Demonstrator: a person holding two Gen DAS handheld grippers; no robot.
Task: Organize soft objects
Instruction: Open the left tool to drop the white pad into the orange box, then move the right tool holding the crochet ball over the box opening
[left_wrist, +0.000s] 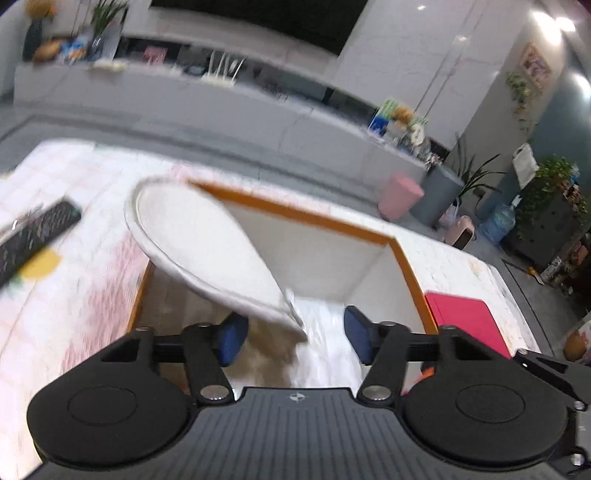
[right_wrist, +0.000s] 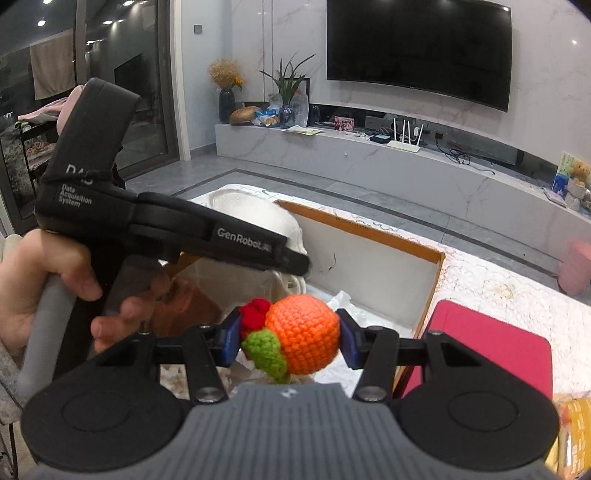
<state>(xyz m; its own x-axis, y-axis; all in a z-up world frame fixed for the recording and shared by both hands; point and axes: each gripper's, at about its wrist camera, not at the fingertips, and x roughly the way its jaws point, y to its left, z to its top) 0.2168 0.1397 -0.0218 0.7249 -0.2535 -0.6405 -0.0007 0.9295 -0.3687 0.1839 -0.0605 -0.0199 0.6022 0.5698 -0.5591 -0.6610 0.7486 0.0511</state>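
At the left of the left wrist view, the white slipper (left_wrist: 199, 243) lay tilted over the orange-rimmed box (left_wrist: 406, 258), long axis running upper left to lower centre, its near end just ahead of your left gripper (left_wrist: 291, 339), jaws released. In the right wrist view your right gripper (right_wrist: 288, 341) clenched the crocheted orange (right_wrist: 303, 336), with the box opening directly beyond your fingertips (right_wrist: 349, 343).

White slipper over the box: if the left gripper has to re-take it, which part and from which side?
The near heel edge of the white slipper, from the camera side. That thin rim points between the open left gripper pads, and the sole tilts over the box.
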